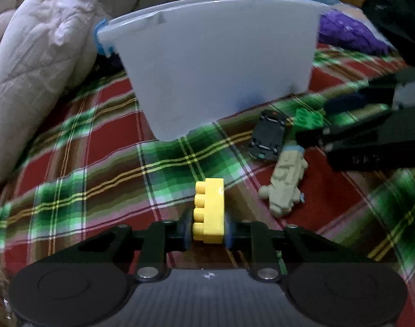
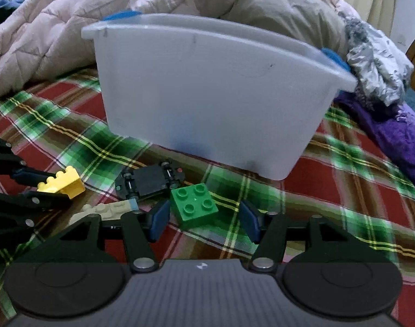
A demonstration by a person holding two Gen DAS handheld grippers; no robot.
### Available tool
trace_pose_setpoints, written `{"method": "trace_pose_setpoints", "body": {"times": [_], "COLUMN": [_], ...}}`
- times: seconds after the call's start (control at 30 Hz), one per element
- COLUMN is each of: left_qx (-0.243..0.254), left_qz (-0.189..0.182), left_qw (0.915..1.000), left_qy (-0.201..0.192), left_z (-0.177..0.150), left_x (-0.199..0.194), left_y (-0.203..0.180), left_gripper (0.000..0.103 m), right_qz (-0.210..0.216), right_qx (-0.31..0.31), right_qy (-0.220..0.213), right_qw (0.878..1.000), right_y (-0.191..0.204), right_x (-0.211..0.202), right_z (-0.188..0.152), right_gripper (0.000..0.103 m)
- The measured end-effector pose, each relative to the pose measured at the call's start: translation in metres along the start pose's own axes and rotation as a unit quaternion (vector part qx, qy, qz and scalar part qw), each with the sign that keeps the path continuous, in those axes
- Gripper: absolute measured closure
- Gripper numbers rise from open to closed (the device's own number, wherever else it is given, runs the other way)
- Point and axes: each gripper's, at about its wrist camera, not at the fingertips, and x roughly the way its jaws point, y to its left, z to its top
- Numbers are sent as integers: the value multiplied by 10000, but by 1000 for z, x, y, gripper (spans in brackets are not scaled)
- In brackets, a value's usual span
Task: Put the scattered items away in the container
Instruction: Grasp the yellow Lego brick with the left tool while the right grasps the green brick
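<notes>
My left gripper (image 1: 208,234) is shut on a yellow brick (image 1: 209,210), held on its side just above the plaid bedspread; the brick also shows in the right wrist view (image 2: 62,184). My right gripper (image 2: 204,218) is open with its pads on either side of a green four-stud brick (image 2: 194,202) that lies on the bedspread. A dark toy car (image 2: 150,181) lies upside down just beyond it, and a beige toy figure (image 1: 285,179) lies beside the car. The grey plastic container (image 2: 207,95) stands further back, also in the left wrist view (image 1: 212,62).
A rumpled pale quilt (image 2: 57,41) is piled behind and left of the container. A purple cloth (image 2: 392,136) and a grey patterned cloth (image 2: 376,62) lie to its right. The red-green plaid bedspread (image 2: 343,190) covers the surface.
</notes>
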Motion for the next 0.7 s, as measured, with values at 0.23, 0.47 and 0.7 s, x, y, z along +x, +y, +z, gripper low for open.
{"method": "trace_pose_setpoints", "body": {"times": [0.23,0.47,0.7], "left_qx": [-216,-335,-273], "left_qz": [15,-29,-99], "left_qw": [9997,9994,9994], "left_qy": [-101,-113,-164], "left_z": [-1,-3,-13], "left_x": [0,-16,-36], "left_y": [-5,-23,-48], "left_gripper": [78,78,78], "right_qz": [175,136,-95], "right_qx": [300,360,210], "right_qy": [217,332,457], "right_qw": [9992,9987,9987], "right_y": [-6,-5,6], "right_x": [9,-16,-45], "right_z": [-1,-20,-45], "right_gripper": [69,69,69]}}
